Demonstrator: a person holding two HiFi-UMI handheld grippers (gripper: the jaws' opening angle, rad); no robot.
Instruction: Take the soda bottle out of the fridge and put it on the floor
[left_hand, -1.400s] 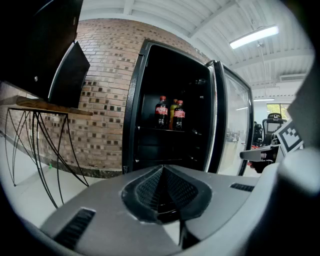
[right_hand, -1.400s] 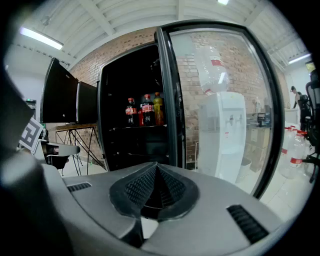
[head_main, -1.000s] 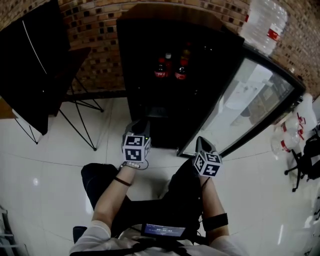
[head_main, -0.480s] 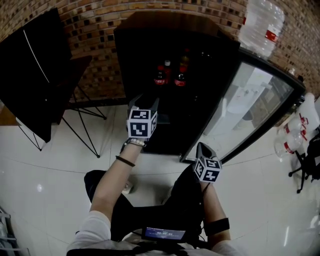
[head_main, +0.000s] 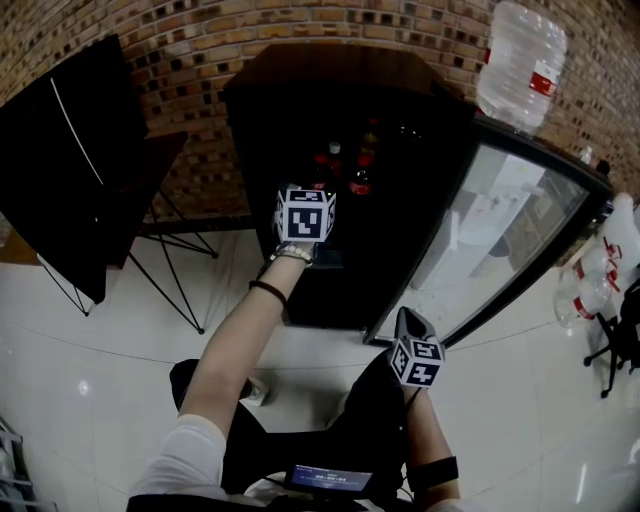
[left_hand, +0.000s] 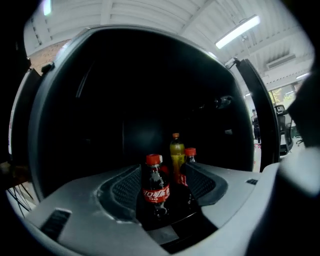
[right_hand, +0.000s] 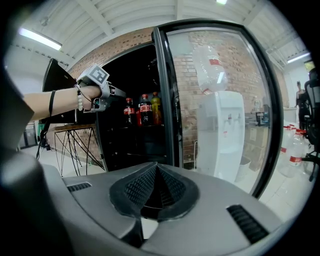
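Soda bottle (left_hand: 155, 190) sits framed by my left tool (left_hand: 163, 196), jaws opening, untouched; a crooked reach could topple the yellow bottle (left_hand: 176, 152) behind. Right tool (right_hand: 156, 192) is together, empty.

Fridge (left_hand: 125, 90) interior too dark, rear bottles (left_hand: 176, 155) half hidden behind soda bottle (left_hand: 154, 189)

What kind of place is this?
Probably an office break corner or a lab, not a home kitchen: a glass-door fridge holding soda bottles, a water dispenser beside it, a brick wall and a white tile floor.
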